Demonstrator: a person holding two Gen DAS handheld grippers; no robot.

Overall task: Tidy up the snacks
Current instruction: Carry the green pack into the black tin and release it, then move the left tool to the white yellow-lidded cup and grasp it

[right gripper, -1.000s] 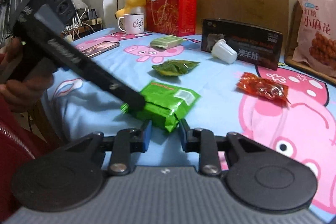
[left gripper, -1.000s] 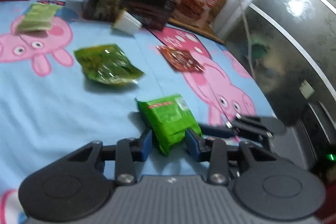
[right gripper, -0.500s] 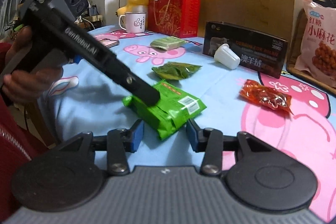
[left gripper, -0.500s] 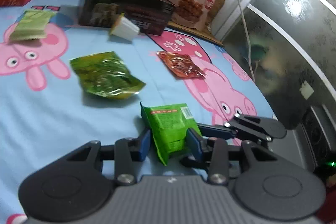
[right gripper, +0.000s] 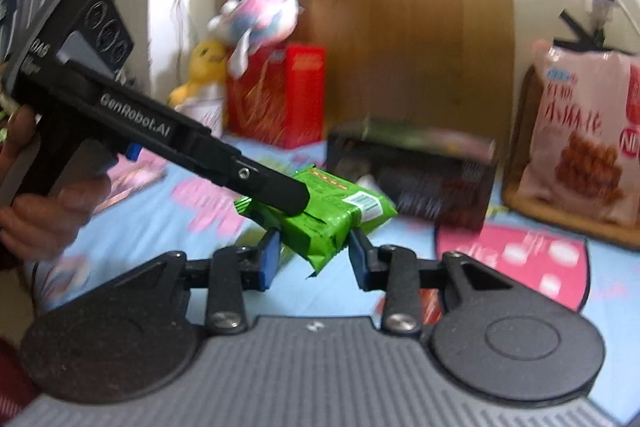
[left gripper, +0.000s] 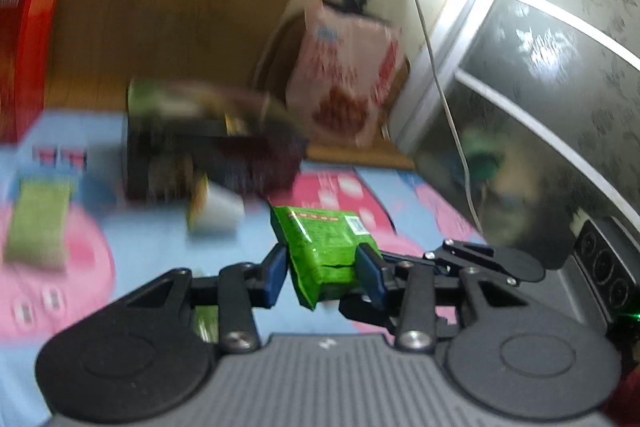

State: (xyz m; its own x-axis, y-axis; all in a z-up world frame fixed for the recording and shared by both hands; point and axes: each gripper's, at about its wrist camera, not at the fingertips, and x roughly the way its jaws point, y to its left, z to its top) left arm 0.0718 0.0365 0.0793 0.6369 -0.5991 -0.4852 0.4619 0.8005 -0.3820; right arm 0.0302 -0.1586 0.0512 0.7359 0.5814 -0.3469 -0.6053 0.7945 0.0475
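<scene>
Both grippers meet on one green packet (left gripper: 326,247), and it hangs in the air above the blue cartoon-pig cloth (left gripper: 132,227), clear of the surface. The left gripper (left gripper: 322,271) has its blue pads on either side of the packet, and they look clamped on it. In the right wrist view its black fingers (right gripper: 276,193) come in from the left and clamp onto the packet's near side, with a hand (right gripper: 48,203) wrapped round the handle.

The right gripper (right gripper: 314,253) has the packet's lower corner between its pads; the left pad seems to touch the wrapper while the right pad stands a sliver off, so I cannot tell whether it truly grips.

Behind the packet a dark box (right gripper: 416,179) lies along the cloth with a white cup (left gripper: 218,213) tipped over in front of it. A pale green packet (left gripper: 40,223) lies further left. A pink snack bag (right gripper: 588,143) leans at the back right, and a red box (right gripper: 280,99) stands at the back left with plush toys (right gripper: 256,19) on and beside it. Much of the background is blurred.
</scene>
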